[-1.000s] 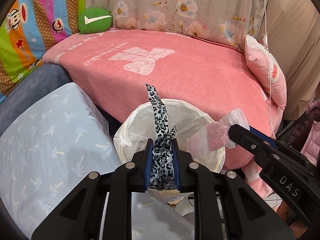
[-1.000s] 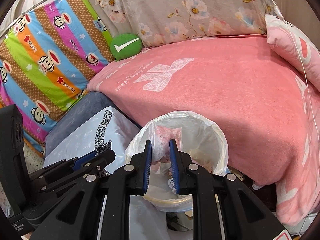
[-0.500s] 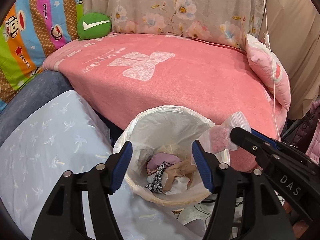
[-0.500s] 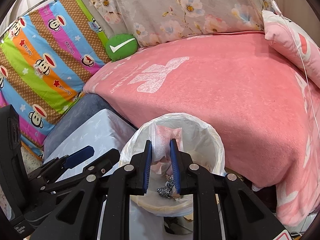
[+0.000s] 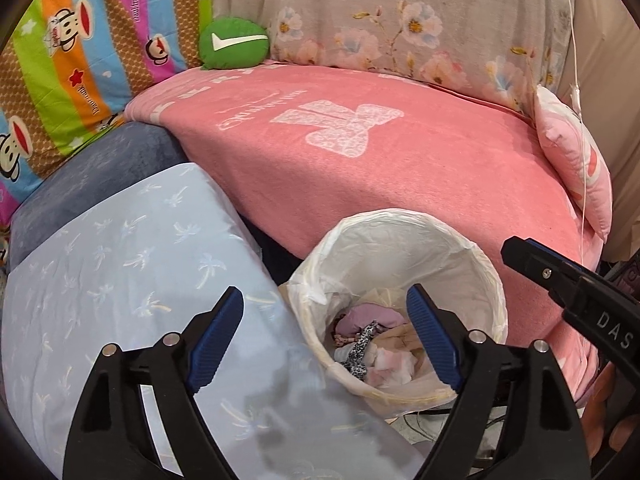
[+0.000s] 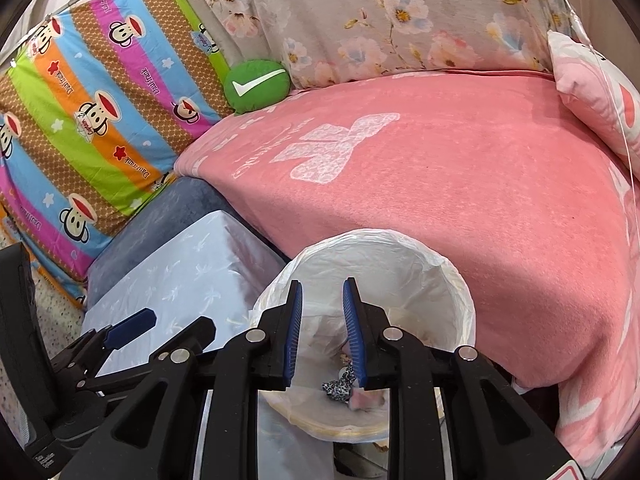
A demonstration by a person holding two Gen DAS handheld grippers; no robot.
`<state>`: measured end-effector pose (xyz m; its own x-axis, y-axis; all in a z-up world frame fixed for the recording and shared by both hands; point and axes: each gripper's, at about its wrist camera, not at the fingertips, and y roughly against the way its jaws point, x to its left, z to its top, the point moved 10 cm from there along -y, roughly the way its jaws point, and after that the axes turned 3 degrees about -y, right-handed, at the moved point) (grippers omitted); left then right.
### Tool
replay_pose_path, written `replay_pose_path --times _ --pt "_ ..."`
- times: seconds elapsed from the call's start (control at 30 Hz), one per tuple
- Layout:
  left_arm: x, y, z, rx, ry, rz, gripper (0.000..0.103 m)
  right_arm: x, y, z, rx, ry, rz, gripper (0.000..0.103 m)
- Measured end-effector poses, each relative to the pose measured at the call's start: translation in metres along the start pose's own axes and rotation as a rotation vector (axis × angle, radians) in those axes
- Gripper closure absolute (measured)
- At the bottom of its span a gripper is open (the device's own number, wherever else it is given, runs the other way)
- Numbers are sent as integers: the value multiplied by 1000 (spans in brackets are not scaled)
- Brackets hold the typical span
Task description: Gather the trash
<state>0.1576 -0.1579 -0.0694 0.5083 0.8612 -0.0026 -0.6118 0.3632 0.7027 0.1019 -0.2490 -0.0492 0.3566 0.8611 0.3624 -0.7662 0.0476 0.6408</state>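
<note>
**Two pieces of trash now lie in the lined bin**

Two views agree on the result. In the left wrist view, the left gripper (image 5: 324, 336) has its blue-padded jaws opening wide with nothing between them; a second ago they pinched a leopard-print fabric strip (image 5: 360, 350), which now lies at the bottom of the round wastebasket lined with a white plastic bag (image 5: 400, 232), among other scraps. Beside it rests a small clear zip bag of pink contents (image 5: 390, 364), no longer dangling from the other gripper's tip at the right edge.

In the right wrist view, the right gripper (image 6: 322, 332) hangs over the bin's mouth, its jaws narrow but opening and empty; half a second ago they held the zip bag, which now shows as a pink blur (image 6: 366, 400) below, next to the leopard strip (image 6: 340, 386). The pink fleece blanket (image 6: 460, 200) behind the bin looks bare of litter.

Both items seem delivered, so both hands appear free for the next piece, if any remains.
</note>
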Motion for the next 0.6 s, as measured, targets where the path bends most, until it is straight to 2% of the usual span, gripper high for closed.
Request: replay_pose_path --times 0.13,0.43,0.53,0.6 --pt "10 4 -3 -7 11 31 15 6 0 -2 8 19 -2 71" --pt "24 11 -17 -3 23 94 14 15 10 -20 20 127 -61 57" --pt "26 15 -22 3 34 102 14 15 15 -26 13 160 -94 45" --pt "28 17 -25 4 34 112 13 14 17 -29 11 174 -111 42"
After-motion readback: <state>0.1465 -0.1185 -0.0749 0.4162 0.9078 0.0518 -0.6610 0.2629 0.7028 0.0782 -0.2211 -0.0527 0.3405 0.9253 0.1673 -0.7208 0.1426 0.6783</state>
